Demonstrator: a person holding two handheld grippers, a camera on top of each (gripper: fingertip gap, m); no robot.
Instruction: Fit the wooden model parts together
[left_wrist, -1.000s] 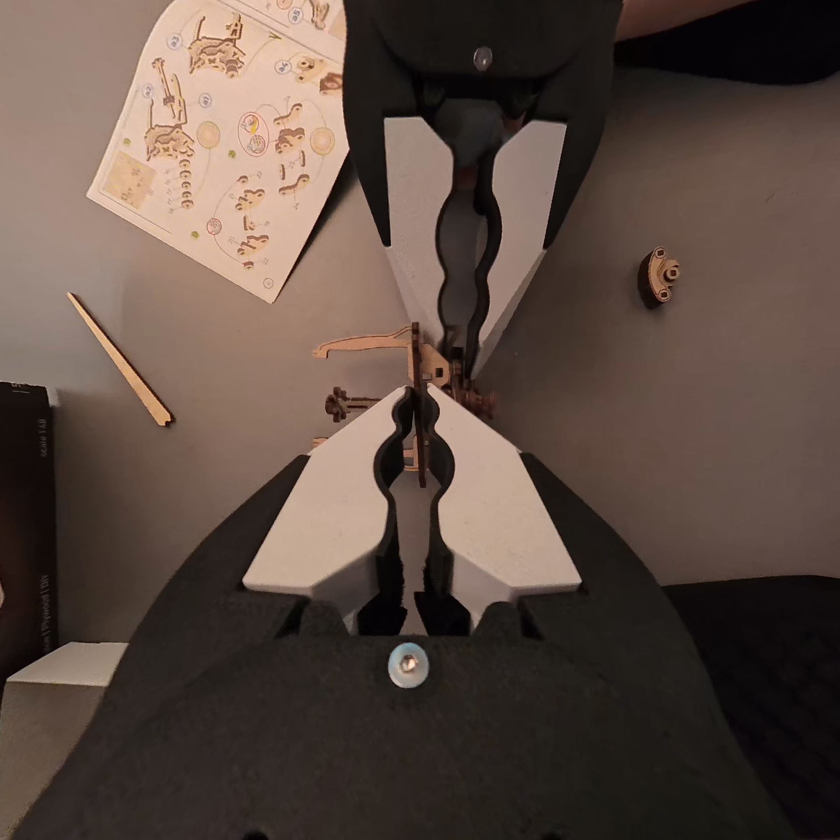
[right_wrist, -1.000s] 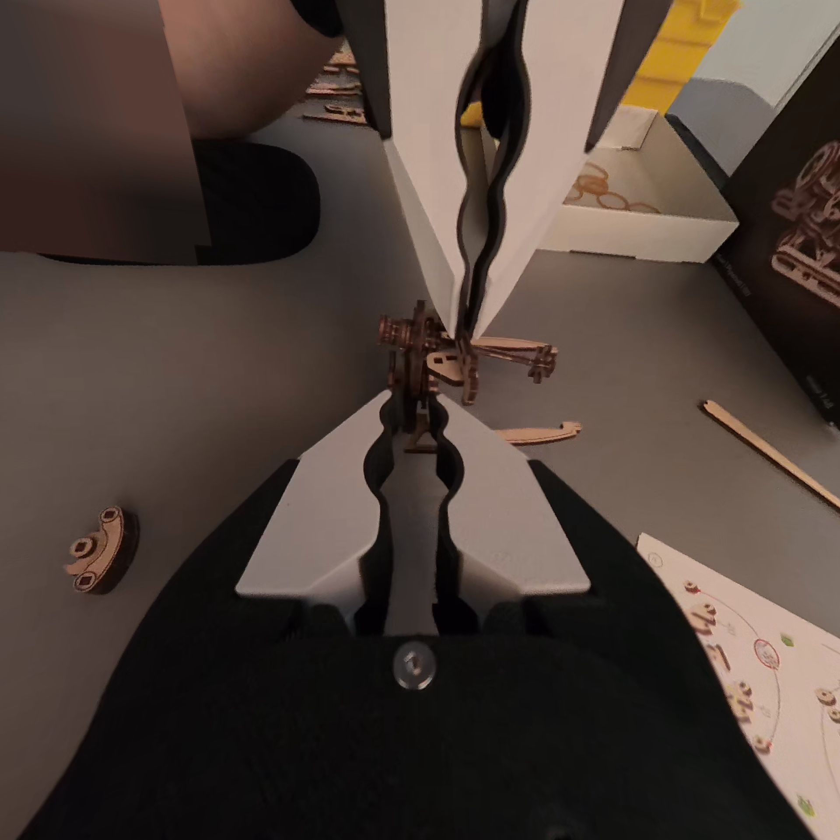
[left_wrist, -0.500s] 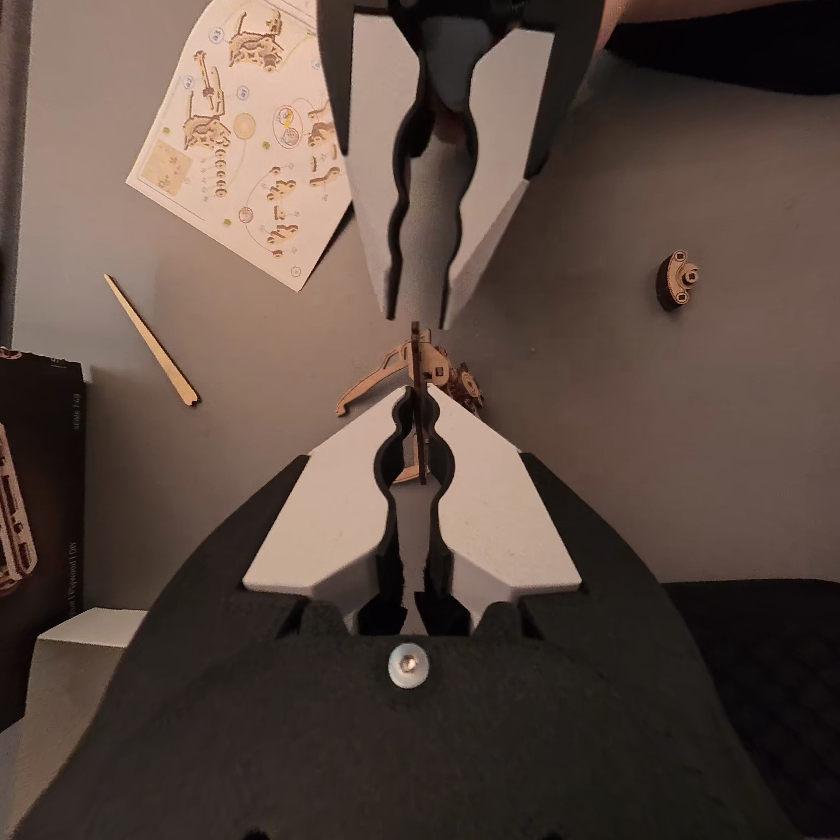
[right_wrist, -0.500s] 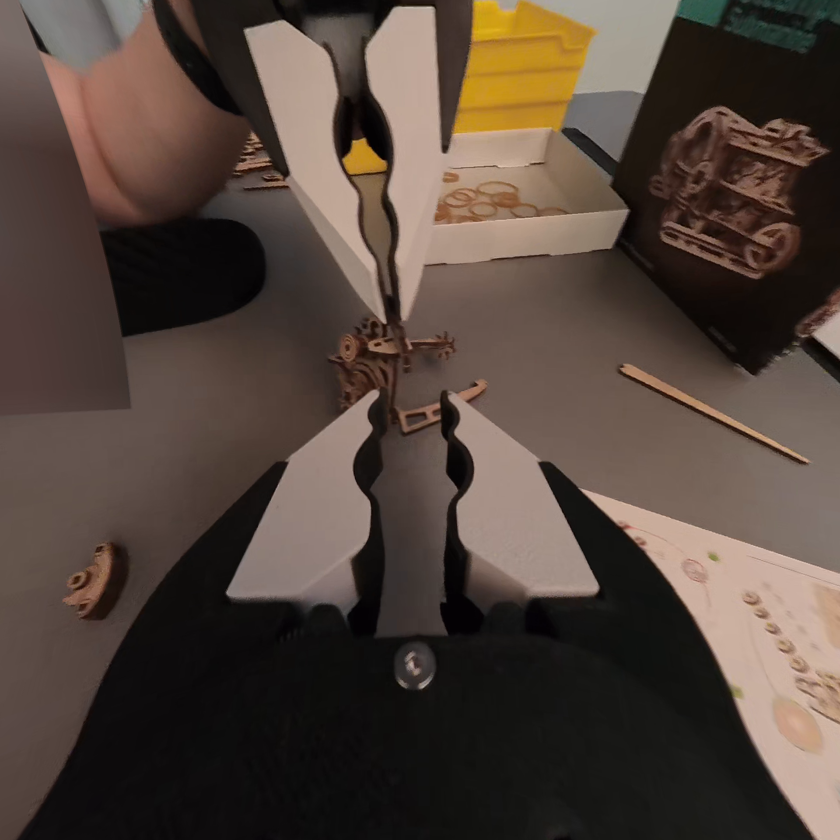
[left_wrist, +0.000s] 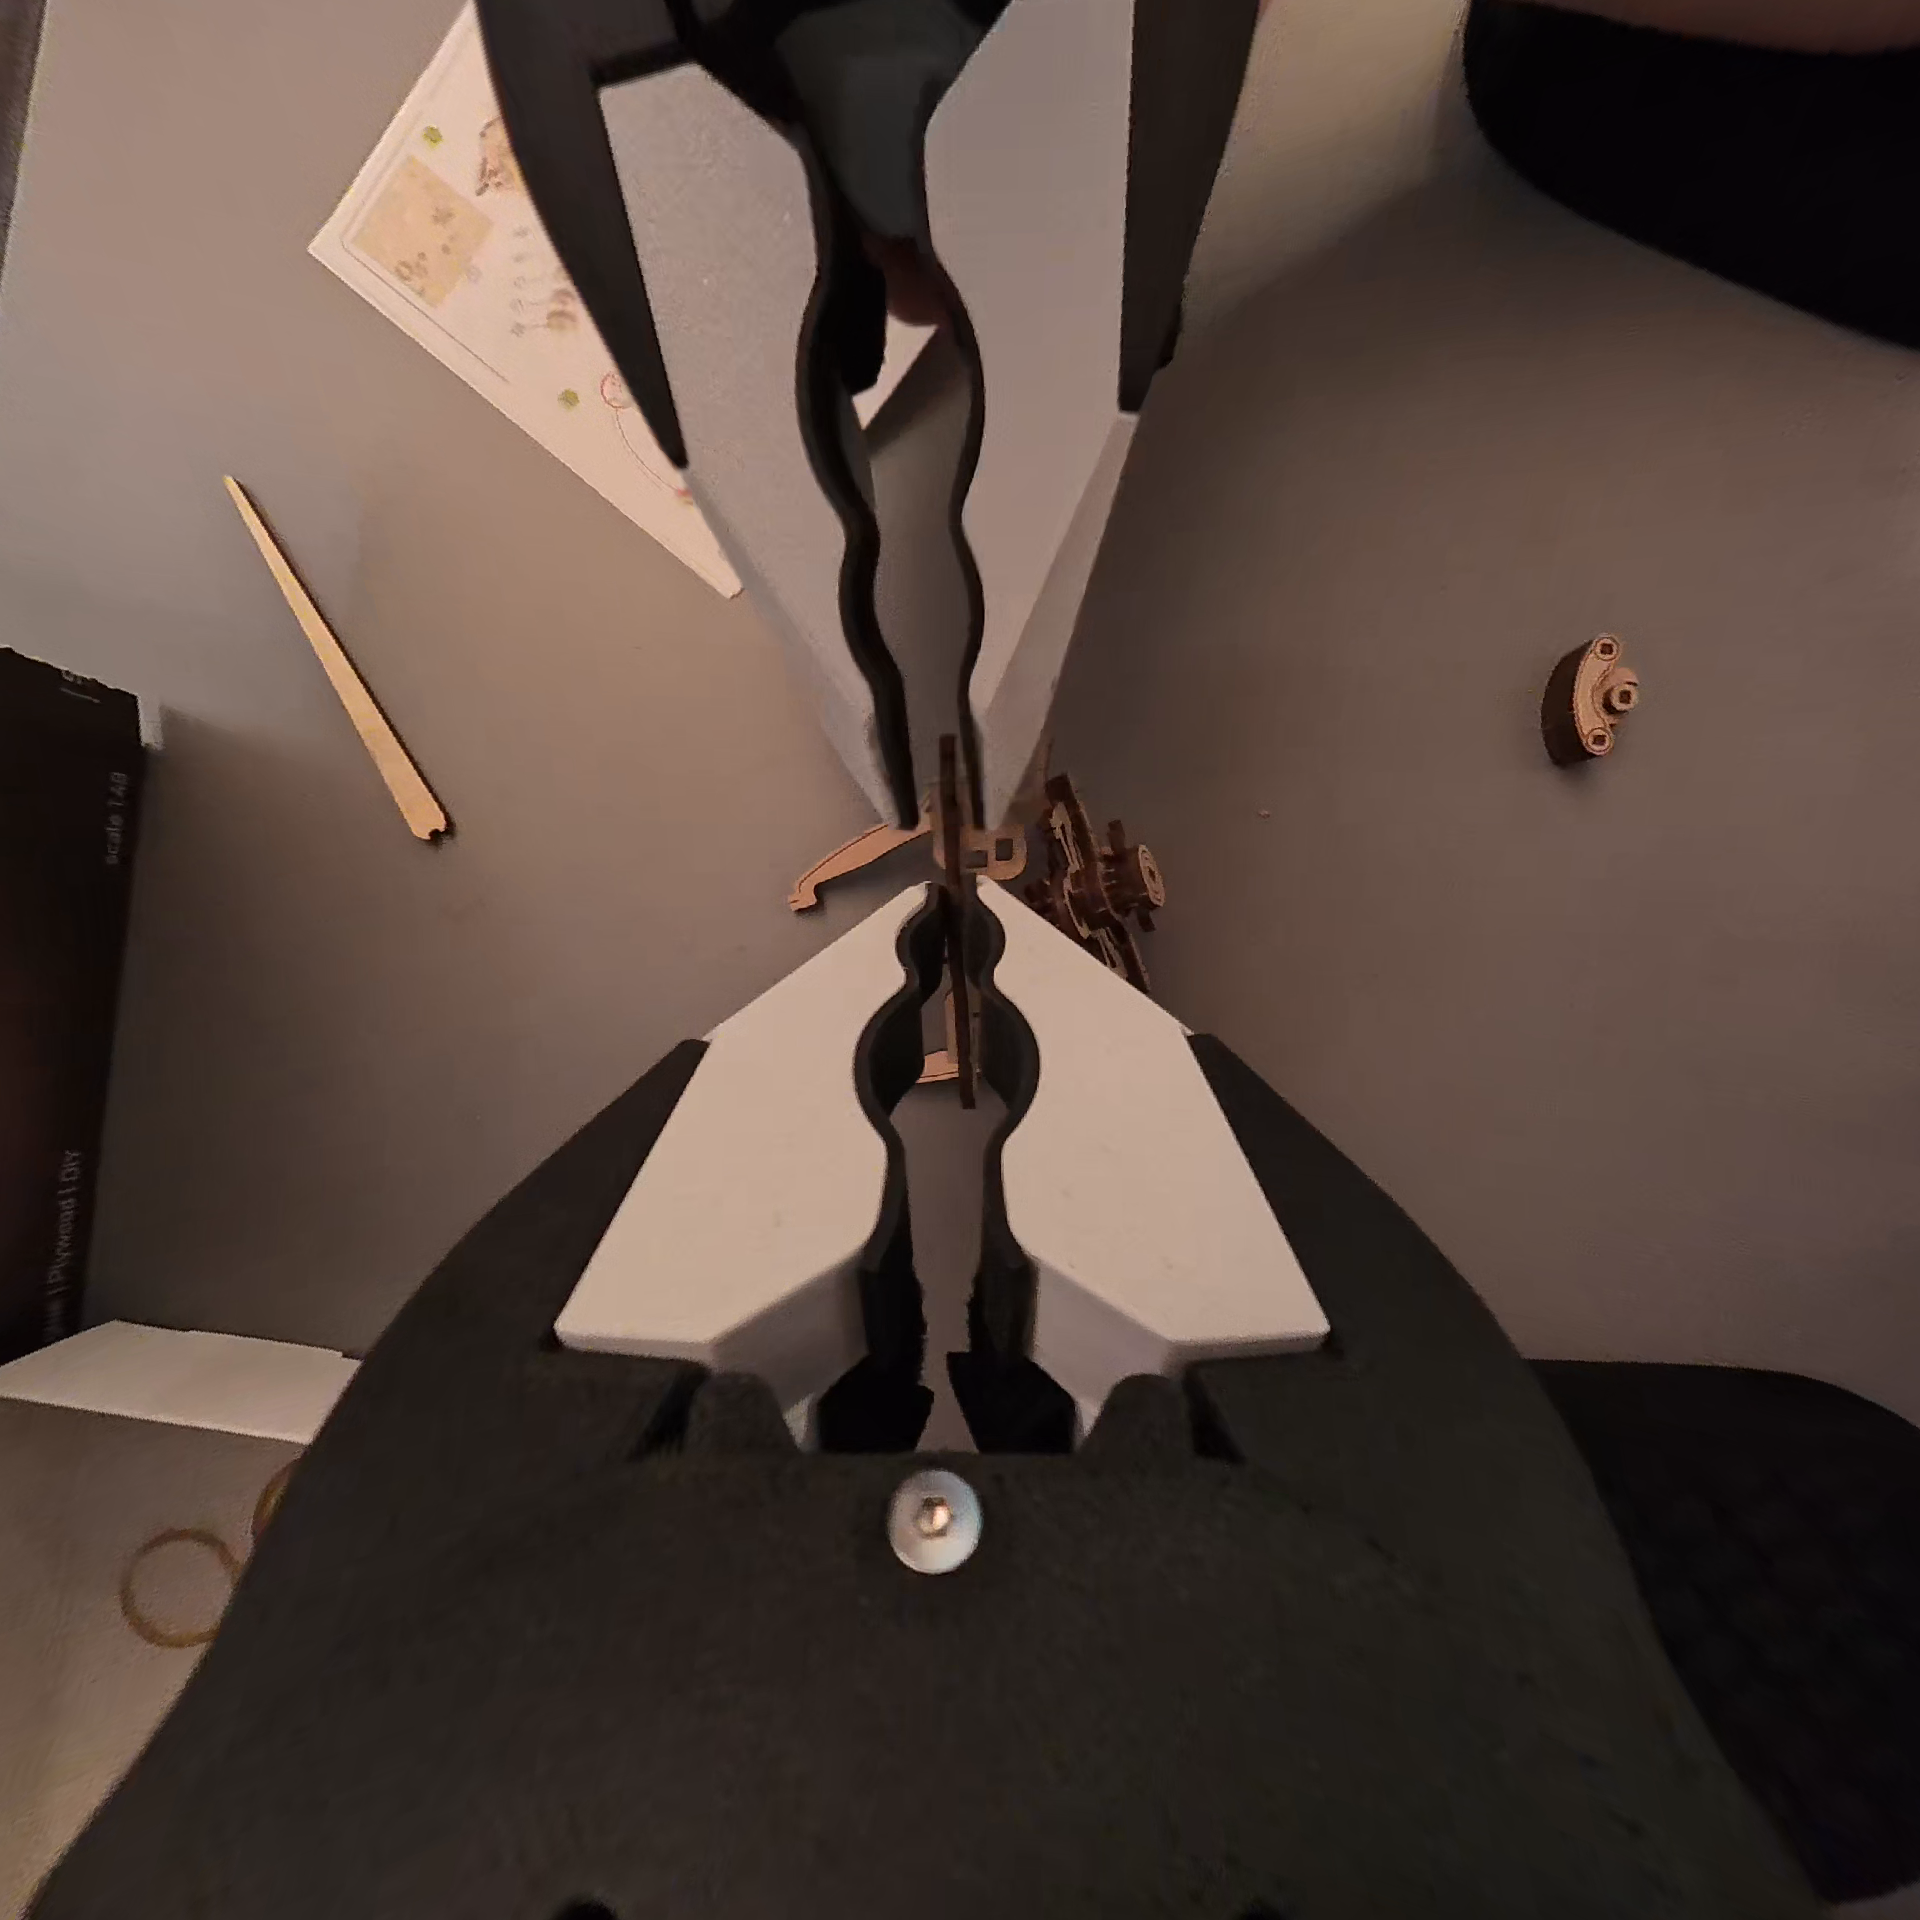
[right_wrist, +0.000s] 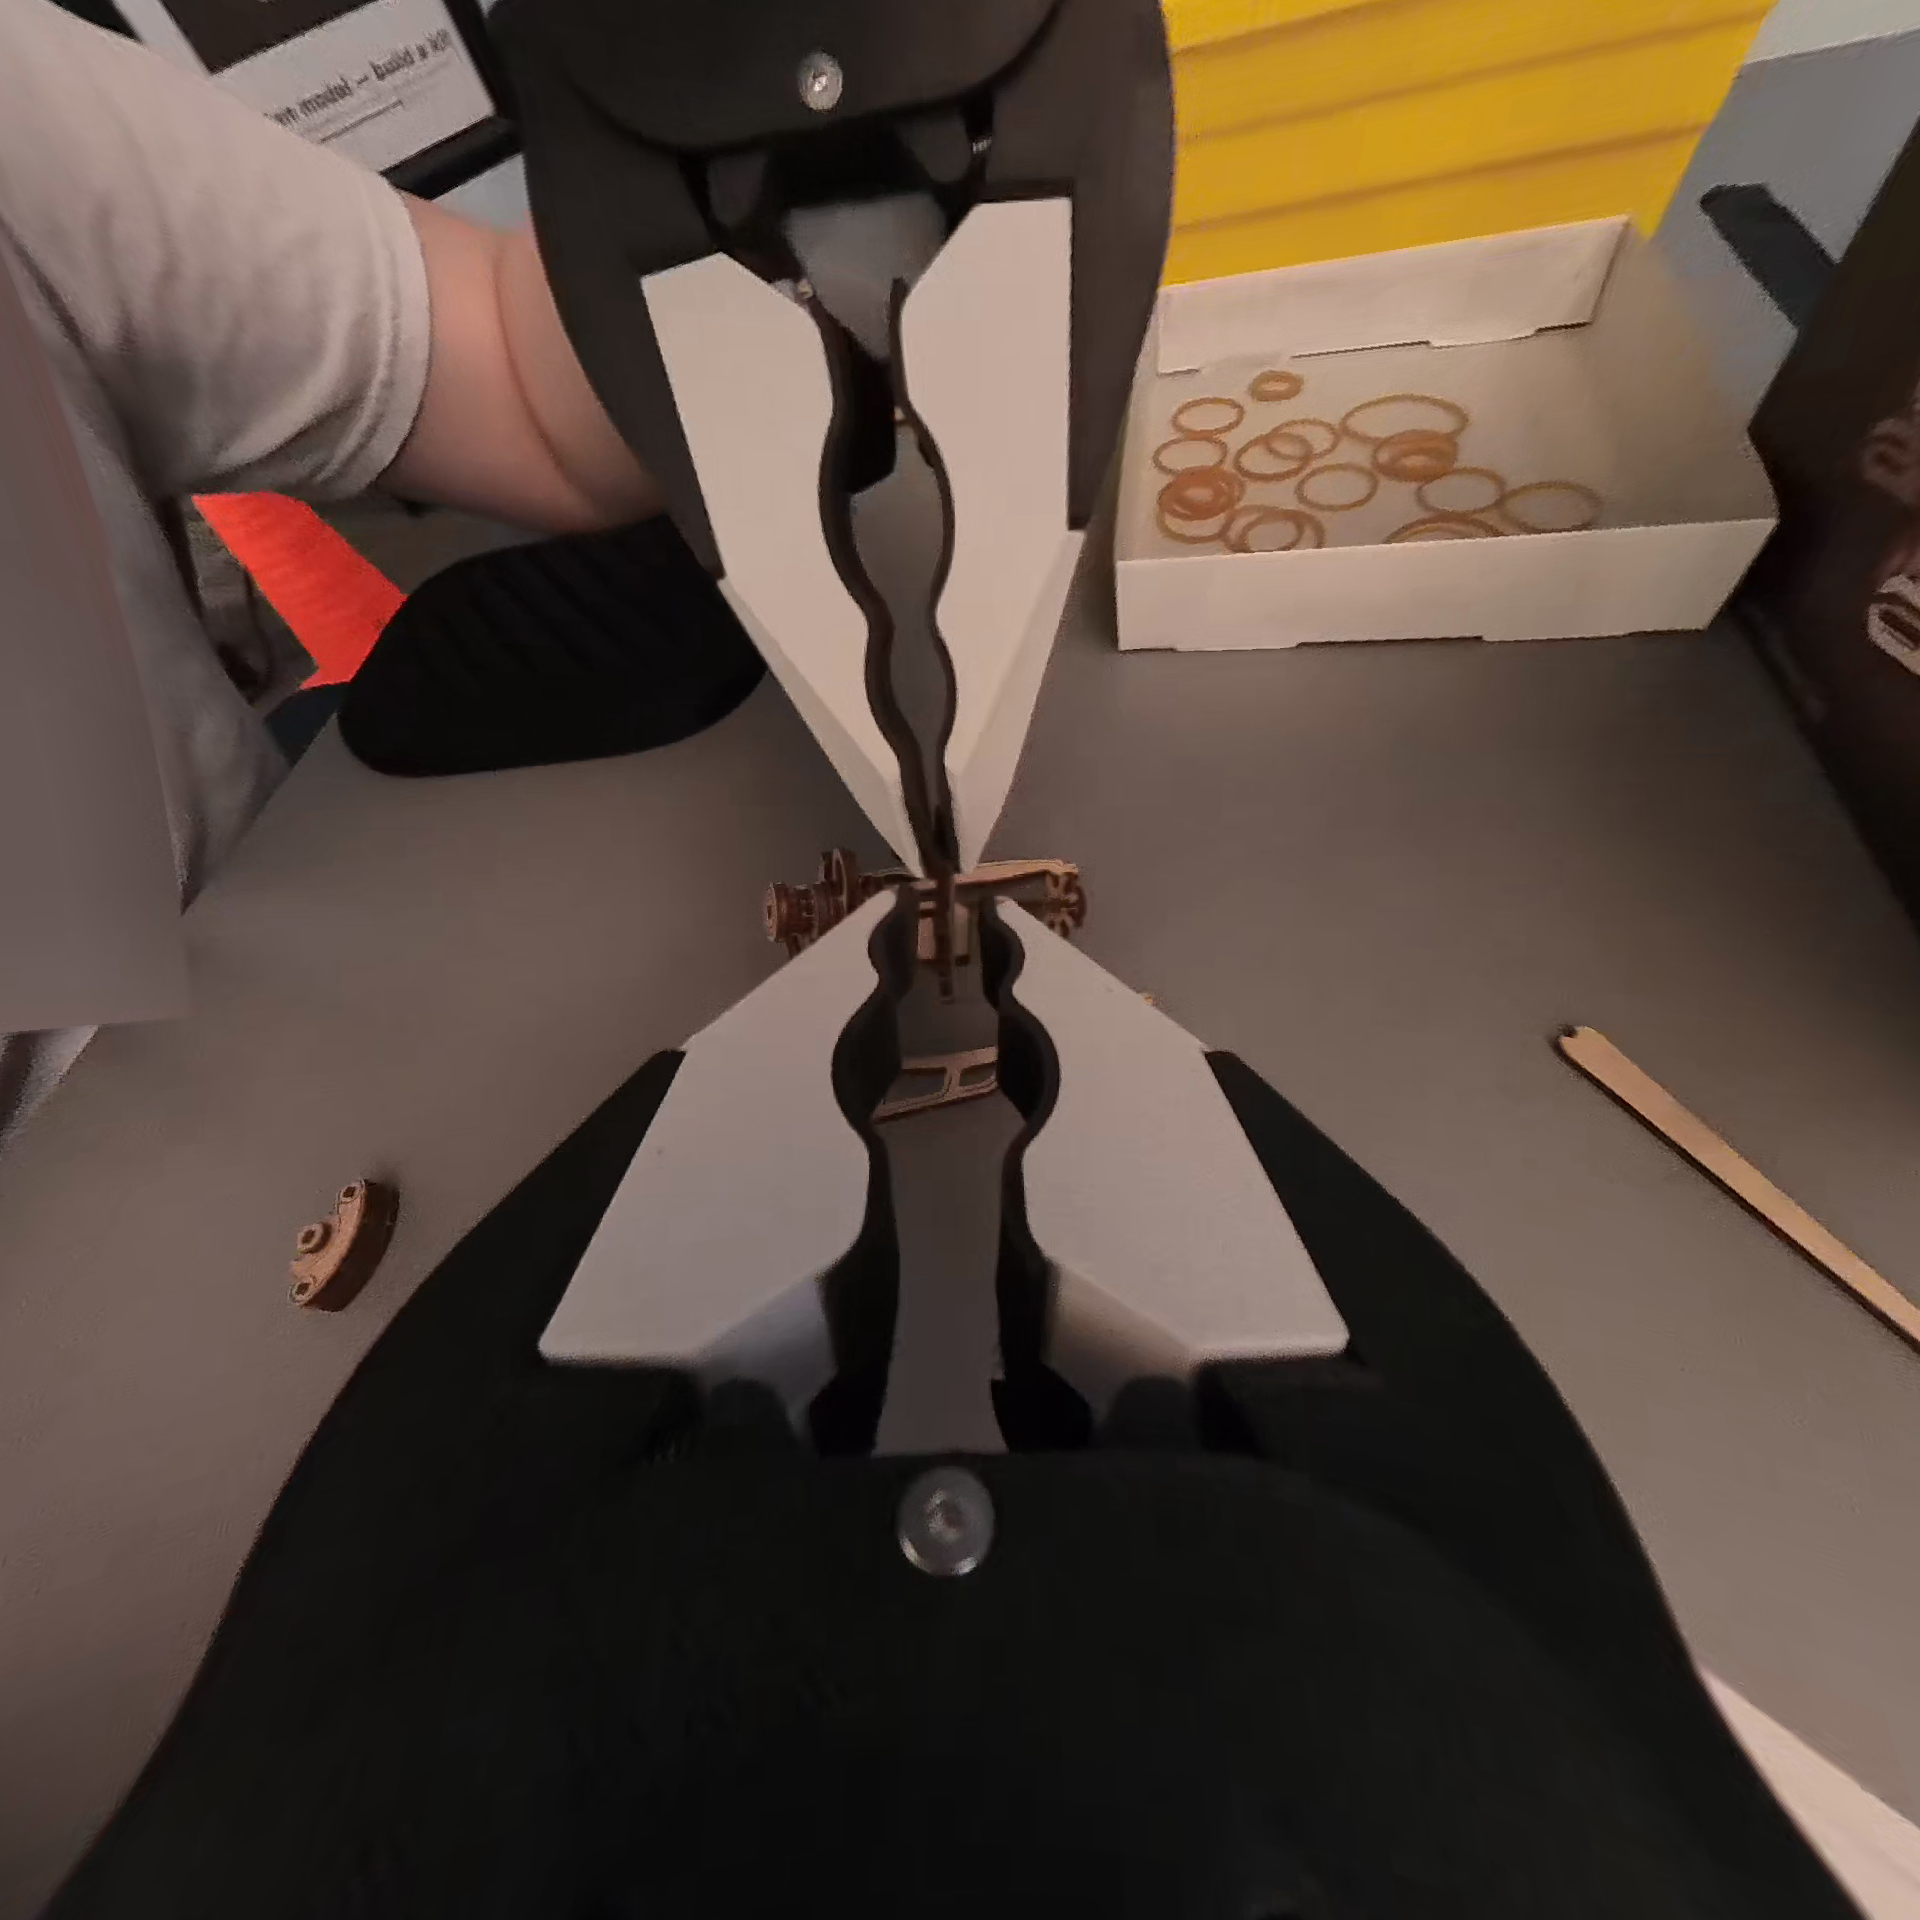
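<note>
My left gripper (left_wrist: 951, 904) is shut on a thin dark wooden plate (left_wrist: 961, 997), held edge-on above the grey table. A pale curved arm (left_wrist: 842, 868) sticks out from the plate. My right gripper (left_wrist: 943, 816) faces it from the far side. Its jaws stand a narrow gap apart and straddle the plate's far end. In the right wrist view the plate (right_wrist: 943, 956) sits between my right gripper's (right_wrist: 940, 909) tips, below the left gripper (right_wrist: 940, 862). A brown geared sub-assembly (left_wrist: 1091, 883) lies on the table beside them, also in the right wrist view (right_wrist: 816, 914).
A half-round wooden part (left_wrist: 1584, 701) and a wooden stick (left_wrist: 332, 665) lie on the table. An instruction sheet (left_wrist: 499, 270) lies beyond. A white tray (right_wrist: 1434, 582) holds rubber bands, with yellow bins (right_wrist: 1455, 125) behind it. A dark box (left_wrist: 62, 987) stands at the left. A person's arm (right_wrist: 499, 364) rests on a black pad (right_wrist: 540, 655). My left and right fingertips are right by each other.
One second ago my right gripper gripped at the model. It then opened and backed away, leaving the geared sub-assembly on the table. It has now come back around the plate with narrower jaws. The left kept its grip.
</note>
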